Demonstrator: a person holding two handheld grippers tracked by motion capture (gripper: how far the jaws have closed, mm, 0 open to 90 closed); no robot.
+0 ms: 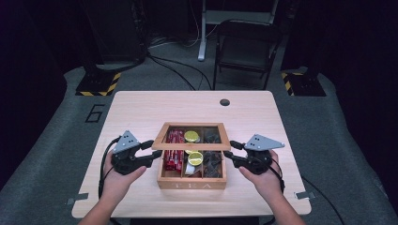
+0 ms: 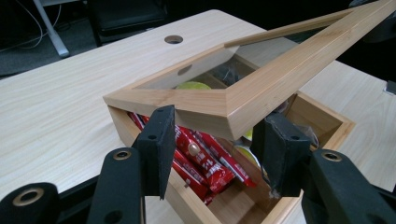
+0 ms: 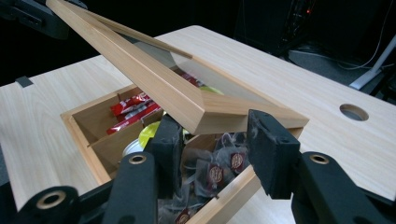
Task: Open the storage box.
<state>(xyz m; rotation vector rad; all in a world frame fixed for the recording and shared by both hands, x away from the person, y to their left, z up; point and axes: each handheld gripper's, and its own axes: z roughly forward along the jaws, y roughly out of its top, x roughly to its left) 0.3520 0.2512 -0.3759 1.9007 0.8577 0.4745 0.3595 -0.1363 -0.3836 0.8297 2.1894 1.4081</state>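
1. Lid (image 1: pixel 192 142) of the wooden tea box (image 1: pixel 191 180) is raised at its front edge, tilted up off the box; we see it as a wood frame with a clear pane.
2. Left tool (image 1: pixel 151 153) sits at the lid's left front corner. In the left gripper view its jaws are spread, one on each side of the corner (image 2: pixel 219 108). We cannot tell if the pads actually press the wood.
3. Right tool (image 1: pixel 231 155) sits at the lid's right front corner. In the right gripper view its jaws are also spread and straddle the corner (image 3: pixel 219 114). Contact there is also unclear to us.
4. A hand holds each tool: left hand (image 1: pixel 117 180), right hand (image 1: pixel 265 180), both coming in from the near edge.
5. Box rests on the light wood worktop (image 1: pixel 141 108), near the middle, slightly toward the person. Front wall carries lettering, too small for us to read for sure.
6. Box has three compartments side by side.
7. Left compartment: red packets (image 2: pixel 201 156), stacked lengthwise.
8. Middle compartment: yellow-green round items (image 1: pixel 195 158), one near and one far (image 1: pixel 191 136).
9. Right compartment: clear sachets with dark contents and small red tags (image 3: pixel 217 173).
10. Worktop has a round hole (image 1: pixel 225 102) near its far edge.
11. Beyond the worktop we see a dark folding chair (image 1: pixel 246 47) on grey floor.
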